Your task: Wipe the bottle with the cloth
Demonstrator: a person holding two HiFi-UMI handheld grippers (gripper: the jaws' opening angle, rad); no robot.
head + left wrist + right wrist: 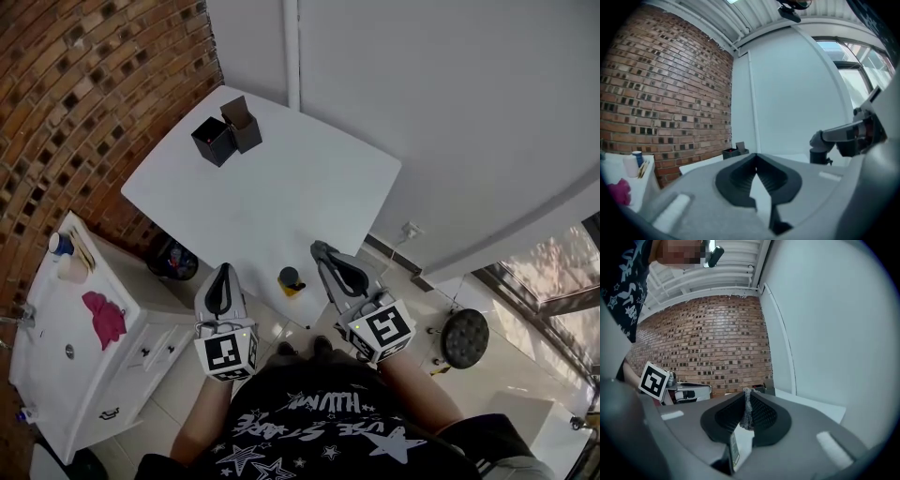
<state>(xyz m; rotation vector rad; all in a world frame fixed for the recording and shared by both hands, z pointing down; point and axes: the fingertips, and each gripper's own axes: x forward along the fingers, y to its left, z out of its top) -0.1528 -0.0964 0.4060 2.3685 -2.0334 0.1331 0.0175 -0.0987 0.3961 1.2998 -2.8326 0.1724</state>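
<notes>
A small dark bottle (291,280) with a yellow band stands upright at the near edge of the white table (281,178). It lies between my two grippers in the head view. My left gripper (223,274) hovers just left of the bottle; its jaws (755,158) meet at the tips with nothing between them. My right gripper (324,253) hangs just right of the bottle, over the table's near corner. It is shut on a strip of grey cloth (748,409) that shows as a fuzzy edge between the pads. Neither gripper touches the bottle.
Two dark open boxes (228,131) stand at the table's far left. A white cabinet (56,375) by the brick wall carries a pink rag (105,317) and a blue-capped container (60,244). A round stool (465,337) stands on the floor at right.
</notes>
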